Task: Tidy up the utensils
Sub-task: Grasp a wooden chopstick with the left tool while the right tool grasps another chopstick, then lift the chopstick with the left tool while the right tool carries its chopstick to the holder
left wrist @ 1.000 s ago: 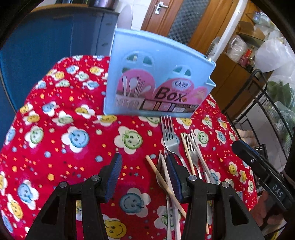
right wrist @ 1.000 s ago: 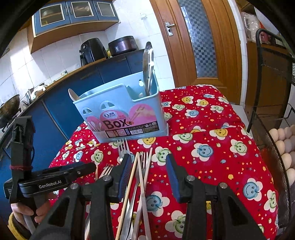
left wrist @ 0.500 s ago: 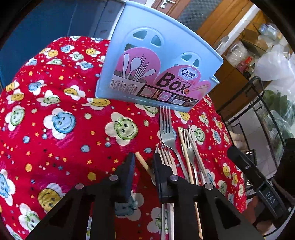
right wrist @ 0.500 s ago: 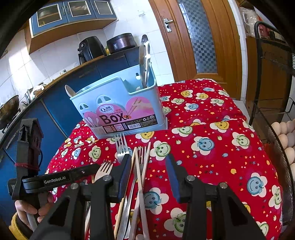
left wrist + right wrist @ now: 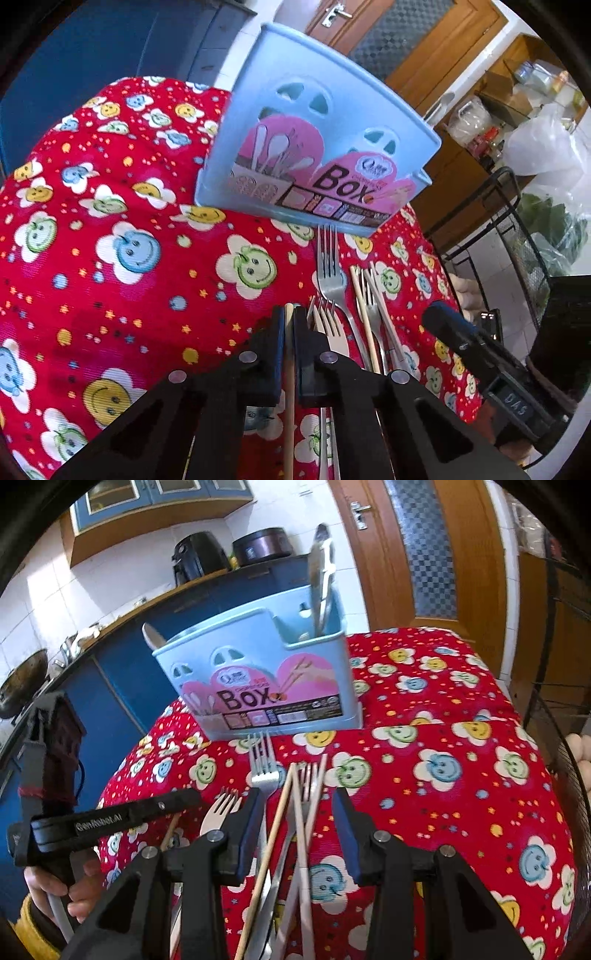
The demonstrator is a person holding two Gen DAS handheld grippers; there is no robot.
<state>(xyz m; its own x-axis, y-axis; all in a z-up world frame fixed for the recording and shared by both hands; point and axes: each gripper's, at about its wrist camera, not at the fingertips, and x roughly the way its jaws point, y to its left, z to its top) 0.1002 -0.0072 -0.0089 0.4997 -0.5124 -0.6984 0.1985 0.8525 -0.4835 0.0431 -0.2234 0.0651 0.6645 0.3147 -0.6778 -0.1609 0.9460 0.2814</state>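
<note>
Red smiley-print cloth covers the surface. At lower centre of the left wrist view, the left claw is clenched on a wooden chopstick; forks and chopsticks lie just right of it, below the blue utensil box. Only the right wrist view shows tongs standing in the box, with the right claw released, straddling loose chopsticks; bare cloth lies at right.
</note>
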